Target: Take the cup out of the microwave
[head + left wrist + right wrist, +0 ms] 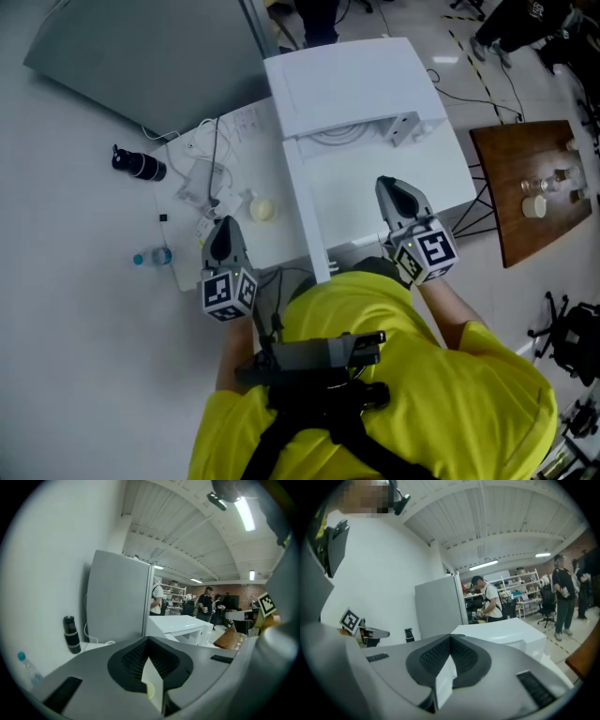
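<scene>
Now both hands are hovering before the white box-shaped microwave (pixel 352 80), which is sitting on the white counter (pixel 277 239) and facing the person in the yellow shirt (pixel 412 375). The left gripper (pixel 222 230) is holding its jaws pressed together on nothing. The right gripper (pixel 394 192) is looking the same, closed and empty. A small pale-yellow round thing (pixel 262 208) is lying on the counter just ahead of the left gripper, and I cannot tell whether that is the cup. White cables (pixel 211 155) are trailing beside it. Beyond, a tall grey panel (pixel 117 602) is standing by the white wall (pixel 56 550). A brown wooden table (pixel 534 187) is standing to the right, and people (pixel 565 597) are standing about under a ribbed white ceiling (pixel 497 522).
</scene>
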The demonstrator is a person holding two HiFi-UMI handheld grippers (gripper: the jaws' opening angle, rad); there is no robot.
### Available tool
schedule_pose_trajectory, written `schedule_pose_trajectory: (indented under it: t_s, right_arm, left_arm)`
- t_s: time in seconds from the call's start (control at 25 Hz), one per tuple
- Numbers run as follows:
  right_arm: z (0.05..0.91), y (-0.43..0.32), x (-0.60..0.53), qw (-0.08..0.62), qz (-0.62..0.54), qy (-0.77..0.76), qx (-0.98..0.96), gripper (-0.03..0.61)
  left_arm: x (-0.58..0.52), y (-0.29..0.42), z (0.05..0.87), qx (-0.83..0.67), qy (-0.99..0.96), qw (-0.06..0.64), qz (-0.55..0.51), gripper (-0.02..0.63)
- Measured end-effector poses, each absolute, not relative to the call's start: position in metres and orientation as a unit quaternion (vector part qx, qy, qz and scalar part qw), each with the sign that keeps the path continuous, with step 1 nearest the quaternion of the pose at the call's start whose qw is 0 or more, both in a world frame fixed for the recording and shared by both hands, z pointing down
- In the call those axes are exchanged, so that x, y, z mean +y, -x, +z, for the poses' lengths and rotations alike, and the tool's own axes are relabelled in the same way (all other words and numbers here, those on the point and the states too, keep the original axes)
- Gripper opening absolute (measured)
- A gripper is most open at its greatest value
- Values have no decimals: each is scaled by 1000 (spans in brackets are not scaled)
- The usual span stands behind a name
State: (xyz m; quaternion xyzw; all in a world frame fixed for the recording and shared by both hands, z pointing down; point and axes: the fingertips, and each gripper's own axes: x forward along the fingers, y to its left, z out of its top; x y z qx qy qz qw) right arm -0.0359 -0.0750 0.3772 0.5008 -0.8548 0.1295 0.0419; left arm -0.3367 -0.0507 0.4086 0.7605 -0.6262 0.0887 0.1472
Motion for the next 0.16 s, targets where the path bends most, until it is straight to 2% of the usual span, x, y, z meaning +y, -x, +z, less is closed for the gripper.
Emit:
schedule_pose_trajectory:
  t_s: [0.16]
  right_arm:
    - [370, 23, -83, 31, 98, -515, -851, 3]
  left_arm:
    - [-62, 335, 387, -626, -769, 104, 72, 11]
